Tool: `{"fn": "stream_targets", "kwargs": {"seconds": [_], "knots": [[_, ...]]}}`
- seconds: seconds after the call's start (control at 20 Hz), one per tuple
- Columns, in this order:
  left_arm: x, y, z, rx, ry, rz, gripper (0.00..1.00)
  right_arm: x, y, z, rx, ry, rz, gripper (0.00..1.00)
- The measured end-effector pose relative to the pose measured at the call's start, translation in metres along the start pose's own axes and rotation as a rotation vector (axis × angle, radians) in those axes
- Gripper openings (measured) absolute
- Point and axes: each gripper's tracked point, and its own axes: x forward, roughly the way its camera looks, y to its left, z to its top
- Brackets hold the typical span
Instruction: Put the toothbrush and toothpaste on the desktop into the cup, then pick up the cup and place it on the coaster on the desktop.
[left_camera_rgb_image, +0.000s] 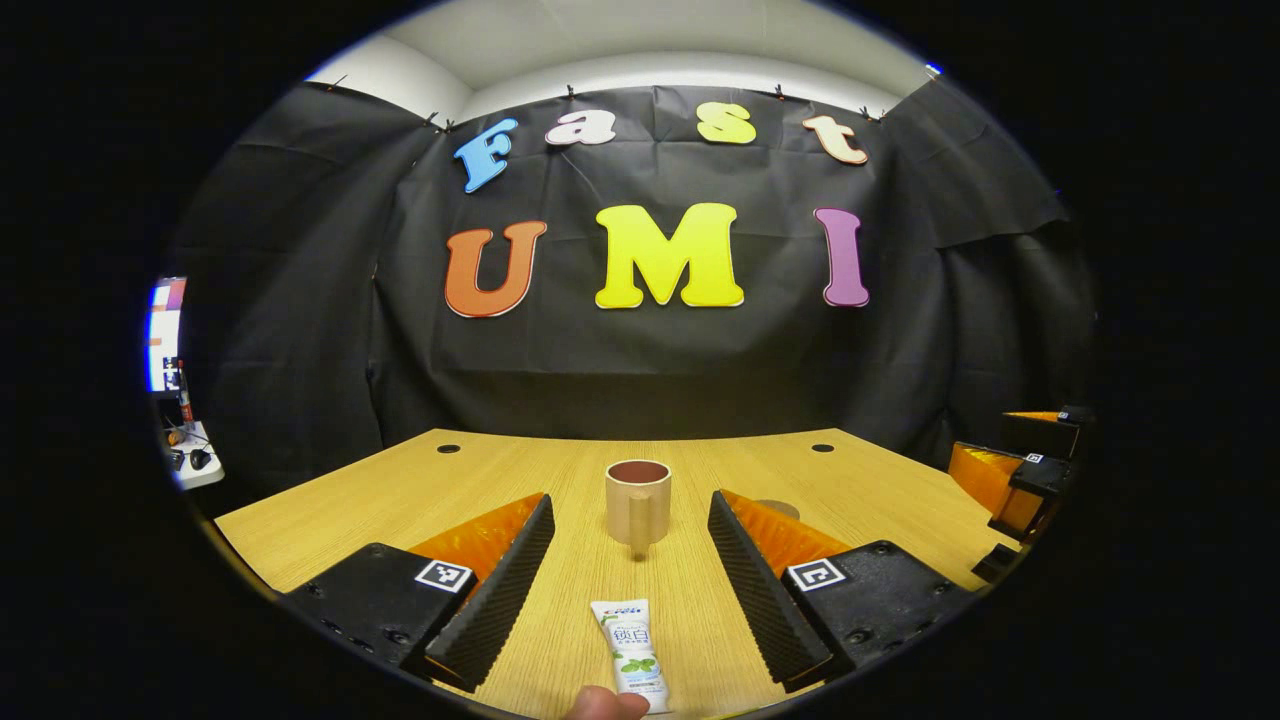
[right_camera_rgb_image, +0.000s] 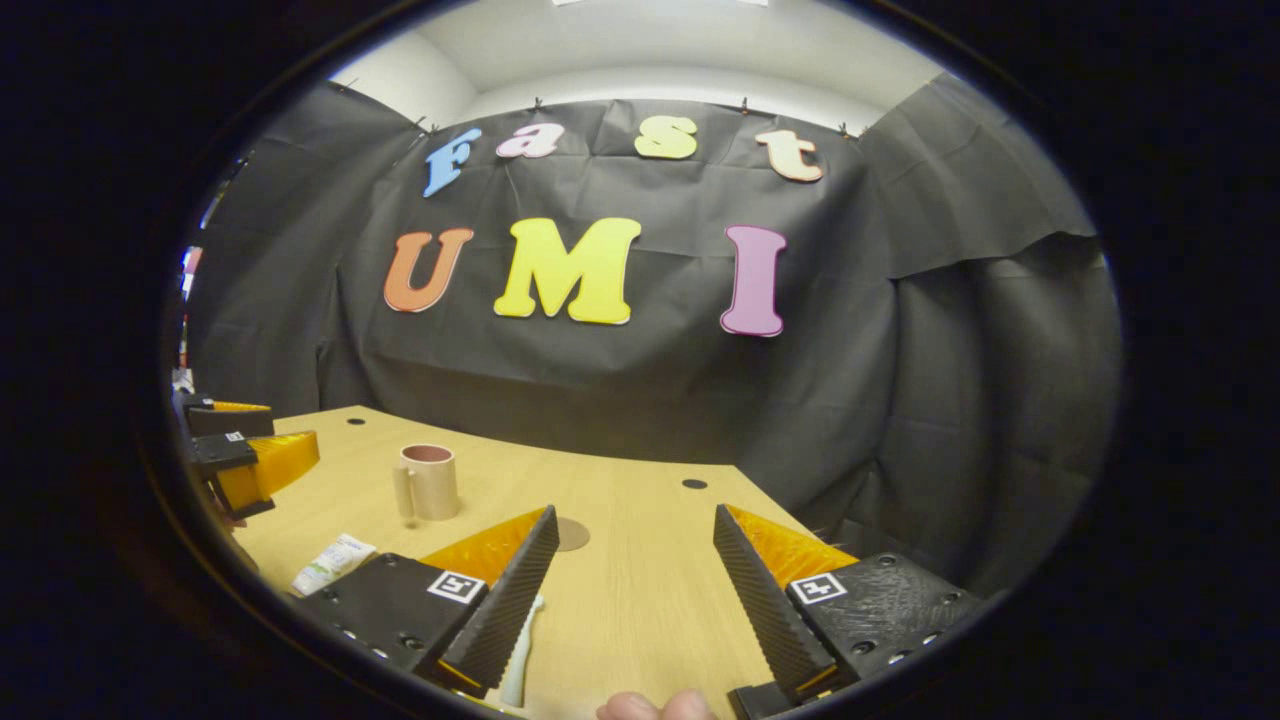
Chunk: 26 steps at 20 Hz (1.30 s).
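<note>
A beige cup (left_camera_rgb_image: 637, 503) with a dark inside stands upright mid-desk, its handle facing me. A white toothpaste tube (left_camera_rgb_image: 630, 655) lies on the desk in front of it, between the open fingers of my left gripper (left_camera_rgb_image: 631, 500), untouched. In the right gripper view the cup (right_camera_rgb_image: 430, 482) is far left, and the toothpaste (right_camera_rgb_image: 333, 563) lies nearer. A white toothbrush (right_camera_rgb_image: 522, 640) lies under the left finger, partly hidden. My right gripper (right_camera_rgb_image: 635, 510) is open over bare desk. A round brown coaster (right_camera_rgb_image: 572, 534) lies flat just right of the cup, and its edge (left_camera_rgb_image: 785, 508) peeks past my finger.
The wooden desk (left_camera_rgb_image: 400, 490) has cable holes at its far corners and black cloth walls behind. The right gripper (left_camera_rgb_image: 1020, 470) hovers at the desk's right edge, and the left gripper (right_camera_rgb_image: 240, 455) shows at the left. A person's fingertip (left_camera_rgb_image: 605, 705) sits at the bottom edge.
</note>
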Motion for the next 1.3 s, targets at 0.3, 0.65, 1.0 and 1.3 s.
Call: {"fn": "stream_targets", "kwargs": {"seconds": [0.3,0.65,1.0,1.3], "knots": [[-0.003,-0.011,-0.027,0.015,0.110,-0.044,0.98,-0.002,0.014,-0.021,0.018,0.060,0.043,0.95],[-0.011,-0.011,-0.085,-0.002,0.349,-0.075,0.99,-0.001,0.021,-0.047,0.039,0.144,0.063,0.97],[-0.009,-0.013,-0.122,-0.014,0.495,-0.068,0.99,-0.004,0.022,-0.055,0.015,0.157,0.070,0.95],[-0.012,-0.010,-0.137,-0.057,0.584,-0.053,0.98,0.000,0.023,-0.061,0.001,0.174,0.067,0.95]]}}
